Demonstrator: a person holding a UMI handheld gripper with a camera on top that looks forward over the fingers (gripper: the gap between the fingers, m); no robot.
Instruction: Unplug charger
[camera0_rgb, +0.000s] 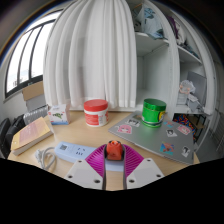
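A small orange-red charger (114, 149) sits between the tips of my gripper (114, 153). Both magenta pads (98, 160) press against its sides, so the fingers are shut on it. A white power strip (74, 152) lies on the wooden table just left of the fingers, with its right end close to the charger. I cannot tell whether the charger's prongs are in the strip. A coiled white cable (45, 156) lies left of the strip.
A red-lidded white tub (95, 112) and a green canister (153, 110) stand at the back of the table (75, 132). A stickered grey laptop (160, 142) lies to the right. Books (30, 135) lie at the left. White curtains hang behind, and shelves stand at the right.
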